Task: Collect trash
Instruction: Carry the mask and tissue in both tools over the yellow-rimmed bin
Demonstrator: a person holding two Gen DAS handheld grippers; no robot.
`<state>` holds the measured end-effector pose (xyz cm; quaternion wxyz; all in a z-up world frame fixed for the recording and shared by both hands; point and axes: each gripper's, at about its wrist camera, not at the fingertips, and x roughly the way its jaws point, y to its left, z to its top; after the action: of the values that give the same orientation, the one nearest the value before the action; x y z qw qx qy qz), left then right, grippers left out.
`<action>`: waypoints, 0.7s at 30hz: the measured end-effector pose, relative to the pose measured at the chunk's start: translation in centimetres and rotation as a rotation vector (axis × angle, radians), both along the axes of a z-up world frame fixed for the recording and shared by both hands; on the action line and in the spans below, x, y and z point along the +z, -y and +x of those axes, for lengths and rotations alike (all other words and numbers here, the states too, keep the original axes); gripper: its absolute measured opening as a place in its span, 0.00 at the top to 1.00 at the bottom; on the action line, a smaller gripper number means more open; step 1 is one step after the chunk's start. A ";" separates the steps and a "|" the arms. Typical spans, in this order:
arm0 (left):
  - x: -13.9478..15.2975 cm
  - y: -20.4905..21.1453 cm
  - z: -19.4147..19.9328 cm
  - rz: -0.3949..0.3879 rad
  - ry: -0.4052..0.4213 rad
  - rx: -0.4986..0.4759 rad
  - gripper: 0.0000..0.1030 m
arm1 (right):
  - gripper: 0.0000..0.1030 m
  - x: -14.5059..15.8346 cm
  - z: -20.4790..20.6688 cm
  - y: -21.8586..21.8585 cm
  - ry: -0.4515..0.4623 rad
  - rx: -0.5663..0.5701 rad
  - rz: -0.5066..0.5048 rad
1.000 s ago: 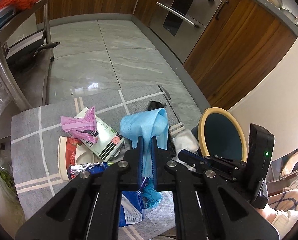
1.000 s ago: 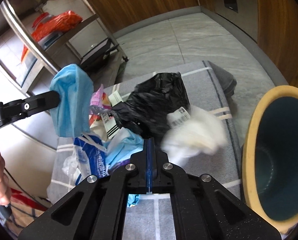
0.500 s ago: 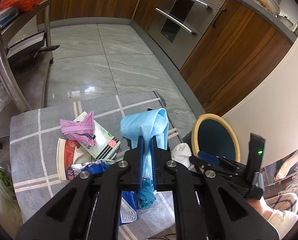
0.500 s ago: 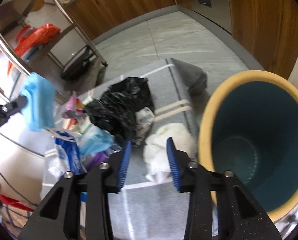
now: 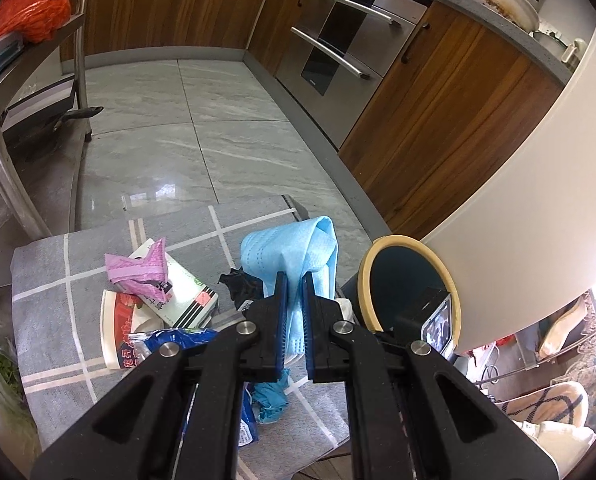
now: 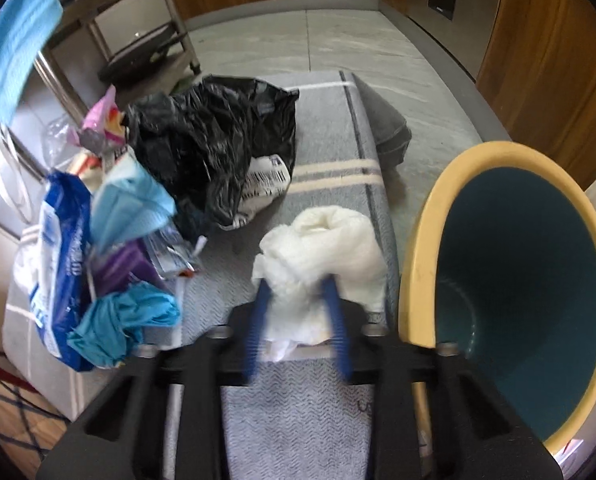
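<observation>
1. My left gripper (image 5: 293,300) is clamped on a light blue disposable face mask (image 5: 293,248), whose folded cloth stands up out of the blue pads toward twelve o'clock, clear of the mat.
2. My right gripper (image 6: 298,300) has just been closing, with a crumpled white tissue wad (image 6: 322,248) between its pads; the blur keeps me from telling whether they press it yet.
3. That wad lies on the grey woven mat with pale stripes (image 6: 298,420), just beside the round bin with a yellow rim and teal inside (image 6: 418,272), which stands at three o'clock of the right gripper.
4. At eleven o'clock of the wad sits a crumpled black plastic bag (image 6: 213,136) with a white barcode label.
5. At nine o'clock lie a blue and white plastic wrapper (image 6: 57,248), a second pale blue mask (image 6: 129,204) and a balled teal glove (image 6: 125,320).
6. From the left wrist view, a pink wrapper (image 5: 137,272) rests on a white carton (image 5: 185,292) at ten o'clock of the held mask.
7. Beyond the mat lie the grey marble floor tiles (image 5: 201,100) and wooden cabinets (image 5: 450,128).
</observation>
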<state>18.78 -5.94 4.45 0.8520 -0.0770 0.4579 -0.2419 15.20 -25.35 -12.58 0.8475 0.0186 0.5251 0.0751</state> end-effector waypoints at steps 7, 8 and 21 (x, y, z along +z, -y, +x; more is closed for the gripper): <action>0.5 0.9 -0.1 -0.007 0.013 -0.015 0.94 | 0.87 3.2 -0.9 1.1 0.040 -0.035 0.109; 0.6 1.1 -0.1 -0.011 0.014 -0.018 0.94 | 0.87 3.8 -1.1 1.3 0.047 -0.037 0.124; 1.0 5.4 -1.9 -0.041 0.018 -0.098 0.94 | 0.87 12.0 -6.8 6.2 0.186 -0.112 0.177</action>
<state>16.91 -11.34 5.44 0.8415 -0.0698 0.4483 -0.2934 8.36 -31.56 -0.59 0.8904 0.1154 0.4338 0.0753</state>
